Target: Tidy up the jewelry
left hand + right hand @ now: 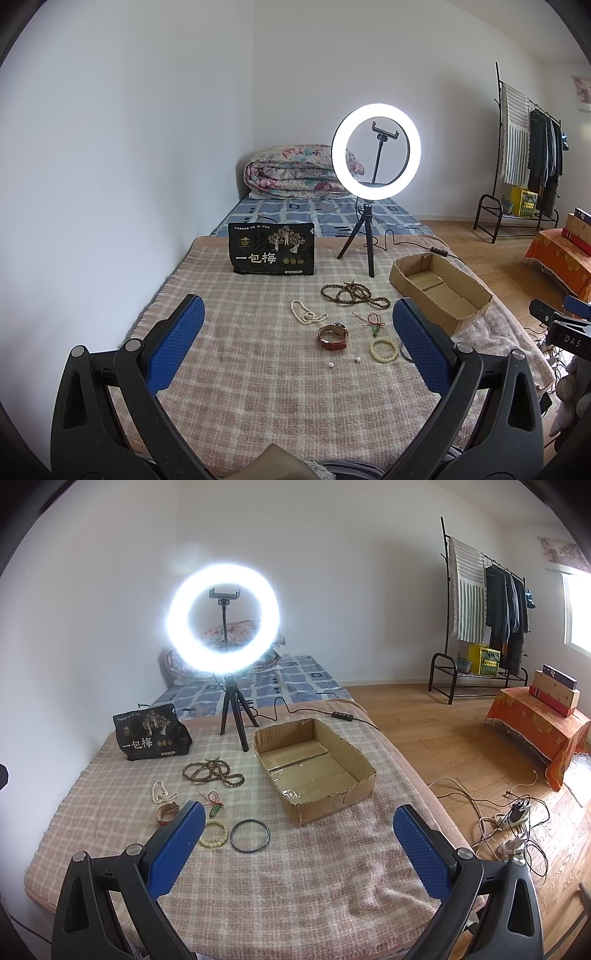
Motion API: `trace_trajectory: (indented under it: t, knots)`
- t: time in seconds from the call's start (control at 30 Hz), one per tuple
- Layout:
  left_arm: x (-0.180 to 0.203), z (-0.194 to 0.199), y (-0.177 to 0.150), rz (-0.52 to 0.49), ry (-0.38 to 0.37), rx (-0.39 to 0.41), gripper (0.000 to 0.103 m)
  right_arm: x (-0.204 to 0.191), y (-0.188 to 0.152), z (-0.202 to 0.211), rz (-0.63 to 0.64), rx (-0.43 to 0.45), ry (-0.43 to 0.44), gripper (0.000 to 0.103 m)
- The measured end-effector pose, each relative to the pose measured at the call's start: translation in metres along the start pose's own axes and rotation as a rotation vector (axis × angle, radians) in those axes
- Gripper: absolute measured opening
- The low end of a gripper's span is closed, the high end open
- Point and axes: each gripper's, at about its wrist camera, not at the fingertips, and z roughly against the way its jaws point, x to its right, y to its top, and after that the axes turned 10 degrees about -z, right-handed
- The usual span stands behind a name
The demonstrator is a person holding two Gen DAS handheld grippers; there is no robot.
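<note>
Jewelry lies on a plaid blanket: brown bead strands, a white pearl necklace, a red-strap watch, a red cord with a green charm, a cream bead bracelet, a dark bangle and two small pearl studs. An empty cardboard box sits to their right. My left gripper and right gripper are open and empty, held above the blanket short of the jewelry.
A lit ring light on a tripod stands behind the jewelry, its cable trailing past the box. A black snack bag stands at the back left. The bed edge drops to wood floor with cables on the right.
</note>
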Motion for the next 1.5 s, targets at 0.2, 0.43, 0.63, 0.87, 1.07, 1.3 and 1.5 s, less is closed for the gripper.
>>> trace_trajectory:
  t: [0.2, 0.43, 0.63, 0.87, 1.07, 1.3, 1.5]
  knots:
    - [0.000, 0.000, -0.001, 0.000, -0.001, 0.000, 0.103, -0.001, -0.001, -0.002, 0.004, -0.005, 0.002, 0.103]
    - [0.000, 0.000, -0.001, -0.001, 0.000, 0.001, 0.103, -0.001, -0.002, -0.002, 0.006, -0.007, 0.003, 0.103]
    - [0.001, 0.000, -0.001, -0.001, 0.000, 0.000, 0.103, -0.002, -0.002, -0.002, 0.008, -0.006, 0.002, 0.103]
    - [0.001, 0.001, -0.001, 0.002, -0.001, -0.001, 0.103, -0.004, -0.001, -0.005, 0.011, -0.015, 0.003, 0.103]
    - [0.002, 0.002, -0.003, 0.001, -0.001, -0.003, 0.103, -0.006, -0.001, -0.008, 0.015, -0.017, 0.009, 0.103]
    - [0.000, -0.006, -0.010, 0.008, -0.005, -0.024, 0.103, -0.007, 0.001, -0.016, 0.018, -0.029, 0.004, 0.103]
    - [-0.011, -0.029, -0.011, 0.019, 0.002, -0.051, 0.103, -0.008, 0.005, -0.022, 0.021, -0.035, -0.003, 0.103]
